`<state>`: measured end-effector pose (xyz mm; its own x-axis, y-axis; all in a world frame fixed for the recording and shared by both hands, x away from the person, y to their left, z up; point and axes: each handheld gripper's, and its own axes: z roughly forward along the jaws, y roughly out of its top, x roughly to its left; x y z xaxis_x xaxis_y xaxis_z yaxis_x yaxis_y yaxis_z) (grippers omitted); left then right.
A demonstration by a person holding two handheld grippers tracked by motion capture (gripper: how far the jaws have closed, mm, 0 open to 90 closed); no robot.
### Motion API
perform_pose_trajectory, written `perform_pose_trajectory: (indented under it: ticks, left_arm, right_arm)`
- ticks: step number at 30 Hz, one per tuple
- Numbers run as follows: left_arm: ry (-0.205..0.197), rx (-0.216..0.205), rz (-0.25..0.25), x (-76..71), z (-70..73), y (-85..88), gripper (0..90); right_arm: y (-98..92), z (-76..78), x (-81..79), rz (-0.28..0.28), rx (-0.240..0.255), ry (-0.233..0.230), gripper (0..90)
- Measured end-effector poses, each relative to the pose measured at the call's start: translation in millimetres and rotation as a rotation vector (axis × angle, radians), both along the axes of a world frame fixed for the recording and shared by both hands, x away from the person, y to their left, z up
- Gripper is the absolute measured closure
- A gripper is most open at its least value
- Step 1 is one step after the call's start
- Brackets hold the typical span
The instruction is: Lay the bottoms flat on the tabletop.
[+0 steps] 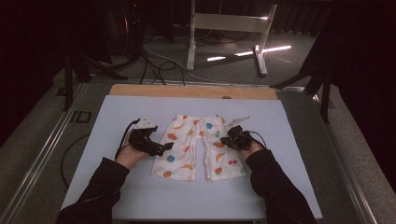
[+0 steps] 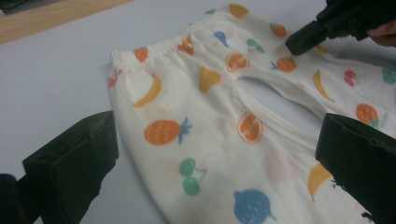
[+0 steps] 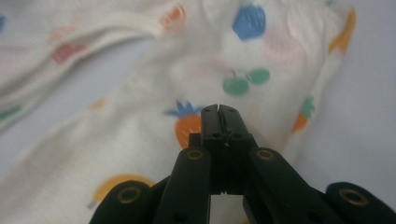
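Black right gripper (image 1: 229, 138) is seen w/ jaws pressed together, tips on the trousers' (image 1: 198, 147) leg near the crotch; whether cloth is pinched can't be told. Left gripper (image 1: 164, 147) is held wide at the other leg's outer edge. Trousers are spread flat on the table (image 1: 116, 121) btw both.

A pale blue mat (image 1: 140, 186) covers the table, with a wooden edge (image 1: 187, 90) exposed at its far side. Beyond stand a white metal frame (image 1: 229, 23) and black cables (image 1: 154, 63) on grey floor (image 1: 28, 140).
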<state>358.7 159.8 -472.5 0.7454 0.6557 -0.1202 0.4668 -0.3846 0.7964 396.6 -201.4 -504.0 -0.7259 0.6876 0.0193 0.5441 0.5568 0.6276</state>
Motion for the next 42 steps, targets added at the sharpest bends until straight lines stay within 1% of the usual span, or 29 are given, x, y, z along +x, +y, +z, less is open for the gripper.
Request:
perform_pose_trajectory:
  ticks: [3, 7, 10, 11, 15, 19, 22, 25, 27, 28, 30, 31, 33, 34, 36, 37, 39, 40, 41, 42]
  left_arm:
    - [0.003, -0.014, -0.001, -5.7, -0.8, 3.8, 0.3]
    - [-0.001, -0.018, -0.003, -10.8, -0.7, 7.9, 0.3]
    - [-0.003, -0.014, -0.008, -14.2, -0.5, 9.6, 0.3]
    - [-0.003, -0.010, -0.008, -15.3, -0.4, 9.8, 0.3]
    - [-0.008, -0.011, -0.018, -18.5, -0.8, 10.5, 0.3]
    - [-0.002, -0.014, -0.027, -20.2, -2.8, 10.6, 0.3]
    - [-0.003, -0.015, -0.032, -20.7, -4.6, 10.8, 0.2]
    - [-0.001, -0.023, -0.036, -21.1, -5.6, 11.1, 0.1]
    - [-0.005, -0.022, -0.040, -21.4, -5.5, 11.3, 0.1]
    - [-0.006, -0.029, -0.044, -21.4, -5.2, 11.5, 0.2]
    - [-0.011, -0.030, -0.052, -21.4, -4.3, 11.8, 0.1]
    - [-0.012, -0.034, -0.056, -21.5, -3.7, 12.2, 0.1]
    - [-0.016, -0.041, -0.058, -22.2, -2.7, 12.5, 0.1]
    - [-0.016, -0.041, -0.059, -22.5, -2.2, 12.5, 0.1]
    - [-0.021, -0.039, -0.062, -22.9, -1.1, 12.8, 0.1]
    - [-0.022, -0.041, -0.064, -23.0, -0.6, 13.2, 0.1]
    - [-0.022, -0.048, -0.062, -23.4, 0.0, 13.4, 0.1]
    - [-0.022, -0.050, -0.065, -23.8, 0.3, 13.3, 0.1]
    - [-0.023, -0.049, -0.067, -24.3, 0.6, 13.1, 0.1]
    - [-0.022, -0.050, -0.070, -25.1, 0.9, 12.8, 0.1]
  right_arm:
    - [-9.0, -3.7, -1.0, -0.024, -0.002, 0.008, 90.0]
    - [-24.0, -7.5, -2.5, -0.058, -0.007, 0.007, 90.0]
    - [-31.9, -8.5, -3.4, -0.071, 0.006, 0.008, 90.0]
    - [-40.0, -9.3, -4.1, -0.089, 0.014, 0.005, 90.0]
    - [-49.1, -10.2, -6.0, -0.113, 0.020, -0.003, 90.0]
    - [-55.5, -11.8, -7.5, -0.134, 0.044, -0.006, 90.0]
    - [-56.6, -12.2, -7.9, -0.146, 0.044, -0.008, 90.0]
    - [-55.5, -11.1, -7.5, -0.147, 0.035, -0.009, 89.9]
    - [-54.2, -8.2, -8.5, -0.142, 0.047, -0.012, 89.8]
    - [-53.5, -6.1, -9.1, -0.138, 0.062, -0.016, 88.2]
    - [-52.4, -0.9, -10.1, -0.125, 0.079, -0.028, 82.9]
    - [-51.6, 1.7, -10.8, -0.113, 0.096, -0.028, 78.1]
    - [-49.8, 6.7, -12.5, -0.085, 0.124, -0.042, 64.0]
    - [-48.5, 9.5, -14.0, -0.075, 0.137, -0.044, 59.9]
    - [-46.2, 14.4, -16.4, -0.044, 0.186, -0.048, 45.3]
    - [-45.0, 16.7, -17.2, -0.029, 0.195, -0.054, 39.1]
    - [-42.7, 20.1, -18.8, 0.002, 0.225, -0.045, 23.2]
    - [-41.3, 21.4, -19.8, 0.017, 0.236, -0.040, 18.4]
    - [-40.0, 22.8, -21.1, 0.027, 0.241, -0.042, 16.4]
    - [-39.5, 24.2, -22.3, 0.033, 0.250, -0.043, 16.2]
